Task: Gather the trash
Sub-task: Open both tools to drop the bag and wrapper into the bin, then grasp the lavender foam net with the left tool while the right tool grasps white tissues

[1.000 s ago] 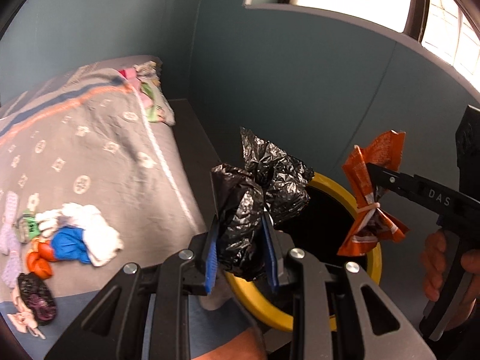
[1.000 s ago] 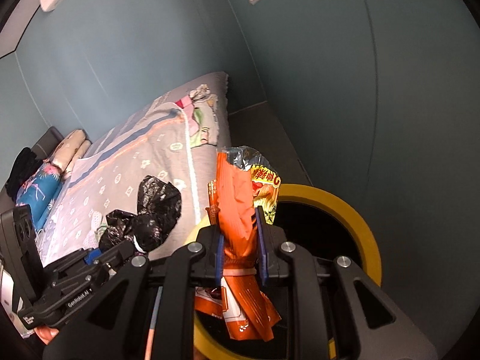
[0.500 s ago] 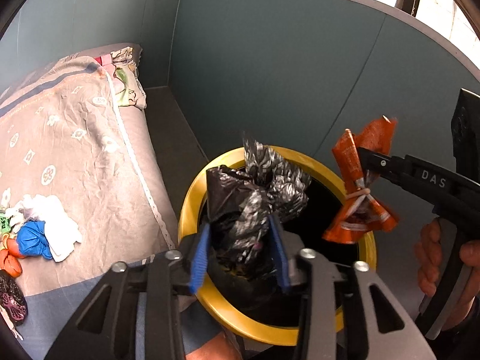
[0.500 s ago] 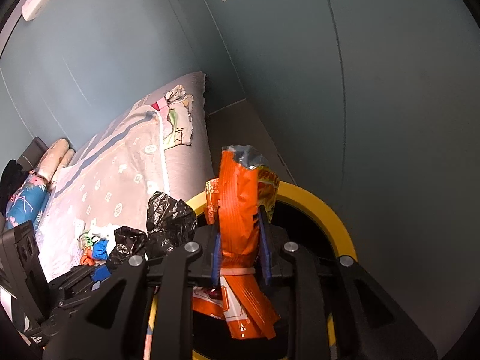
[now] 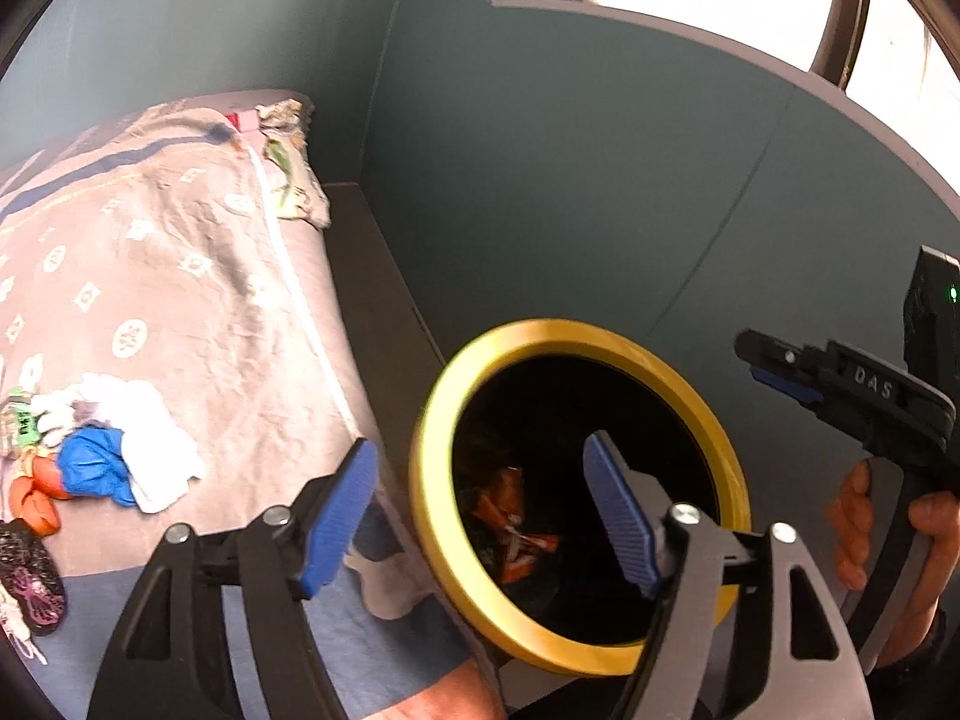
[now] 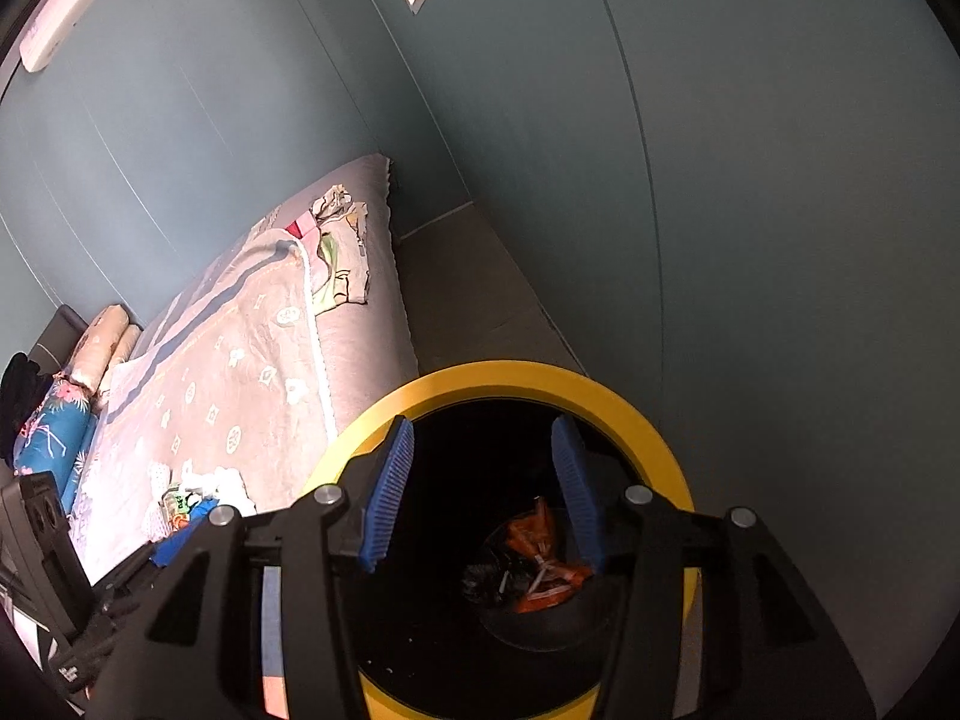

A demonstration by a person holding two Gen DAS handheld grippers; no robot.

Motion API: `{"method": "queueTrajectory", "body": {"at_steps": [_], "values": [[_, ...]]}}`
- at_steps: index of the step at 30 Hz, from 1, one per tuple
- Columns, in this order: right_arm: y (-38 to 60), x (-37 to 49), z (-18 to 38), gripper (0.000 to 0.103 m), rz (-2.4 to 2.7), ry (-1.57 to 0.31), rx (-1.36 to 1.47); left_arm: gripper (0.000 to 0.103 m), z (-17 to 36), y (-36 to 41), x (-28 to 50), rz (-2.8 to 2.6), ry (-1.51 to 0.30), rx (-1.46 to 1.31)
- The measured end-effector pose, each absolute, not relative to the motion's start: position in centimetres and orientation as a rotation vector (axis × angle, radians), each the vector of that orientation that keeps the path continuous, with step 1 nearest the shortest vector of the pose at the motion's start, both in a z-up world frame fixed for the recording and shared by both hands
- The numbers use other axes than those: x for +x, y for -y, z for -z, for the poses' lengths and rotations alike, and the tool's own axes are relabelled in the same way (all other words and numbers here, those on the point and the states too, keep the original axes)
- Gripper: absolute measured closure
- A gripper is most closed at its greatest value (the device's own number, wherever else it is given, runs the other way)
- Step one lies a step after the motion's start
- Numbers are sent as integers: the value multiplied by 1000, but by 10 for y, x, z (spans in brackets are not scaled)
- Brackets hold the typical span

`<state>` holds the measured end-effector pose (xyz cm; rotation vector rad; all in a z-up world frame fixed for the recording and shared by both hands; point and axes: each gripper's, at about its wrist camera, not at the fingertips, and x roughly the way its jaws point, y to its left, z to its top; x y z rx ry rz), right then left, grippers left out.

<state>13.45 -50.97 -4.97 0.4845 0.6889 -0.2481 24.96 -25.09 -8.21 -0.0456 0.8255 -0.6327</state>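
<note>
Now both loads are gone: the left gripper (image 5: 480, 516) and right gripper (image 6: 483, 489) hang with jaws opening, empty, over the yellow-rimmed black bin (image 6: 630, 414), where the crumpled orange snack wrapper (image 6: 543, 579) has dropped; more litter waits on the bed (image 5: 180, 300).

Bin mouth (image 6: 498, 375): unobstructed from above (orange wrapper (image 6: 543, 570) deep at the bottom). Wall (image 6: 750, 240) close behind; bed (image 5: 198, 312) edge close alongside; narrow floor strip (image 5: 384, 294) between them.
</note>
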Motion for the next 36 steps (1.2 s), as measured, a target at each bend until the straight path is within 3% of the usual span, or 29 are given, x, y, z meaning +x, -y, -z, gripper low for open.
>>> {"method": "queueTrajectory", "body": {"at_steps": [6, 15, 36], "values": [[489, 140, 42, 47, 210, -680, 442, 18, 66, 218, 249, 561, -766, -48], [428, 164, 23, 37, 95, -672, 356, 11, 47, 157, 258, 453, -712, -67], [282, 221, 10, 36, -121, -712, 209, 8, 35, -1, 296, 173, -682, -139]]}}
